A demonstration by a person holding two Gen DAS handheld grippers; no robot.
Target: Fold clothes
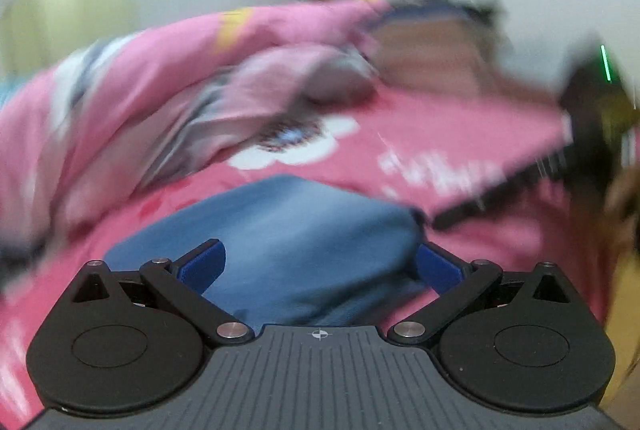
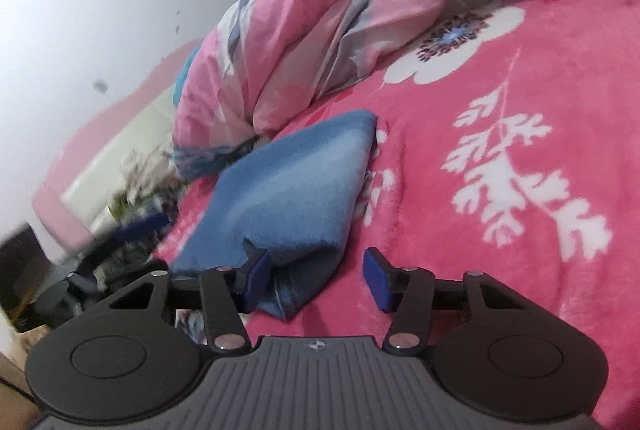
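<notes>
A folded blue garment (image 2: 288, 181) lies on the pink flowered blanket (image 2: 540, 89). In the right wrist view its near corner sits between the fingers of my right gripper (image 2: 316, 280). The left pad (image 2: 256, 278) touches the cloth and the right pad (image 2: 378, 280) stands apart from it, so the jaws are open. In the blurred left wrist view the same blue garment (image 1: 280, 230) fills the space in front of my left gripper (image 1: 320, 264). Its blue fingers (image 1: 202, 264) are spread wide on either side of the cloth, and the jaws are open.
A crumpled pink quilt (image 2: 304, 29) is heaped along the far left of the bed, just behind the garment. The bed's left edge drops to a cluttered floor (image 2: 136, 181) by a white wall. A dark blurred object (image 1: 592, 117) shows at the right of the left wrist view.
</notes>
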